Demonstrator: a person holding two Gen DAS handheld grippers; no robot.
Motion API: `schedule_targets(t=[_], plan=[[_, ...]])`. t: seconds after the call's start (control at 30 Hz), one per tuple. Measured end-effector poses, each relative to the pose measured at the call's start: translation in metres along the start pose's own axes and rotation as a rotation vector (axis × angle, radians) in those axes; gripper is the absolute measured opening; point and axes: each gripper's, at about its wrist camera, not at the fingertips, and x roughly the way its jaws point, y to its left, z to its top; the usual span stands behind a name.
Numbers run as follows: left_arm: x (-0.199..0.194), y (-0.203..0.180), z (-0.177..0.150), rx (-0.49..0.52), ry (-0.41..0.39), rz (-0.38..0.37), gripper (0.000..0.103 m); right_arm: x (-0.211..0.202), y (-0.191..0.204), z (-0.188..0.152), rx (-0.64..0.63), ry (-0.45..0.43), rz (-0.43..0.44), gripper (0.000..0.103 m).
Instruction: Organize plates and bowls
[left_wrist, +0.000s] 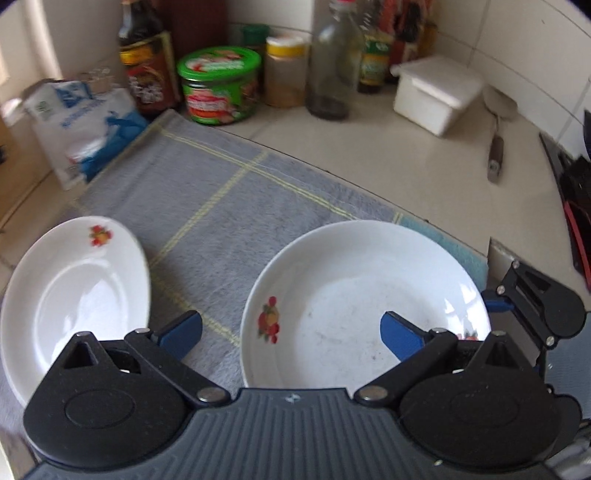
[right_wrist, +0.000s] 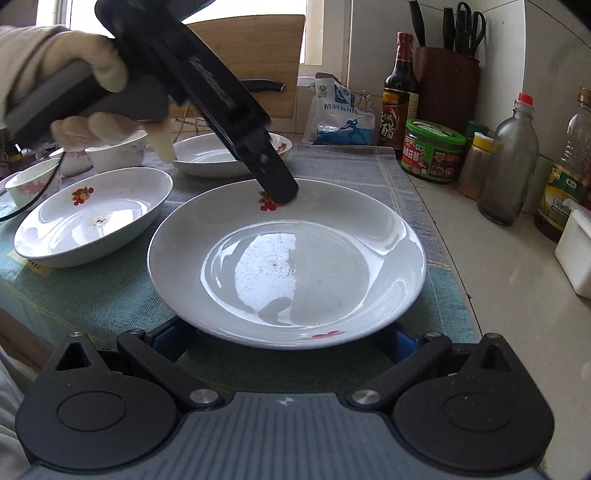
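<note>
On the left side of the bench (right_wrist: 498, 258), far back, sit small bowls (right_wrist: 114, 155) with pink flowers, close together but not stacked. Next to them, nearer, is a deep plate (right_wrist: 92, 218) on the cloth (right_wrist: 92, 291), alone. Behind it lies another plate (right_wrist: 218, 155), also alone. Nearest, in the middle, is the big plate (right_wrist: 288, 258).

A gloved hand (right_wrist: 92, 74) holds the left tool (left_wrist: 291, 332) over the far rim of the big plate. Its fingers are spread wide, one on each side of the rim, and do not squeeze it. The right tool (right_wrist: 284, 339) is at the near rim; its fingertips are hidden under the plate, so I cannot tell if it grips.

On the right stand jars and bottles (right_wrist: 509, 162).

I think the sorting has hardly started. No plate is on another plate yet. All plates and bowls still need stacking.
</note>
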Motion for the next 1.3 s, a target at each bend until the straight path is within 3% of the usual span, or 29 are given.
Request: schedule_targets(t=[0.13, 0.37, 0.47, 0.83, 1.3], plan=[[0.013, 0.003, 0.009, 0.054, 0.061, -0.056, 0.099, 0.001, 0.000, 0.002, -0.003, 0.007, 0.002, 0.103], [0.029, 0.013, 0.021, 0.069, 0.163, -0.158, 0.081, 0.002, -0.001, 0.004, -0.014, 0.026, 0.016, 0.103], [0.035, 0.017, 0.023, 0.056, 0.195, -0.189, 0.079, 0.002, -0.002, 0.004, -0.015, 0.026, 0.019, 0.103], [0.042, 0.020, 0.028, 0.061, 0.242, -0.223, 0.074, 0.003, -0.002, 0.006, -0.021, 0.046, 0.026, 0.103], [0.045, 0.017, 0.028, 0.072, 0.239, -0.221, 0.074, 0.006, 0.002, 0.014, -0.019, 0.105, 0.012, 0.103]])
